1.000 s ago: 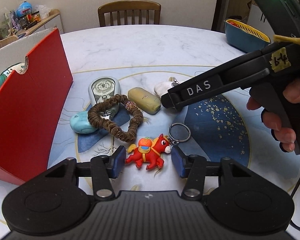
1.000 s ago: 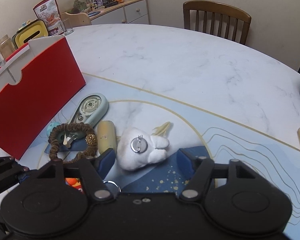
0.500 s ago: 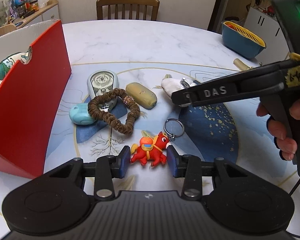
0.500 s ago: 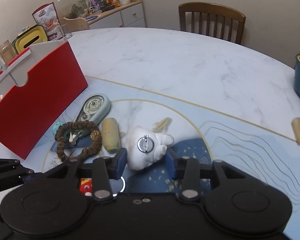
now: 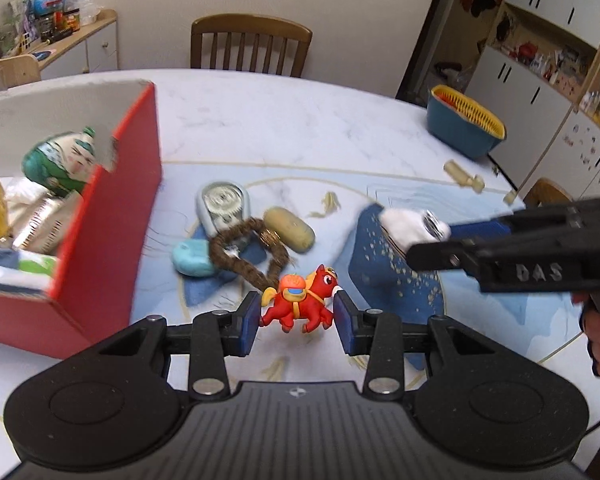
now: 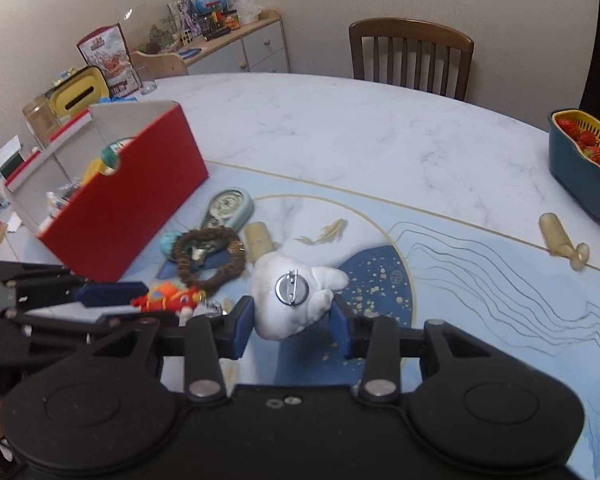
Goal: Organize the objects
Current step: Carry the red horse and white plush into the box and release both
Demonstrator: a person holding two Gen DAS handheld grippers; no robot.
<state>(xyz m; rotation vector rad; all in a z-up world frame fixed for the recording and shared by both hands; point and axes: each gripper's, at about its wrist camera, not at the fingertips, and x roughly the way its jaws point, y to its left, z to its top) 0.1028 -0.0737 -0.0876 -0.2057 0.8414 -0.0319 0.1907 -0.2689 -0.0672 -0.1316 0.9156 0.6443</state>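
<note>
My left gripper [image 5: 296, 317] is shut on a red toy horse keychain [image 5: 300, 300] and holds it above the table. The same horse [image 6: 168, 298] shows at the left in the right wrist view. My right gripper [image 6: 293, 326] is shut on a white plush brooch [image 6: 288, 300] with a round metal pin back, also lifted off the table; the brooch [image 5: 412, 226] appears at that gripper's tip in the left wrist view. A red box [image 5: 112, 216] with several toys inside stands open at the left.
On the table lie a brown hair scrunchie [image 5: 248, 254], a teal pebble-like piece [image 5: 190, 258], a grey-green gear gadget [image 5: 222, 204] and a tan oblong piece [image 5: 288, 230]. A blue basket of strawberries [image 6: 584, 168] and a cream peg [image 6: 560, 240] sit far right. A chair [image 6: 410, 58] stands behind.
Both grippers closed on their items, the left on the horse and the right on the white brooch, then lifted them off the table. The box interior has come into view.
</note>
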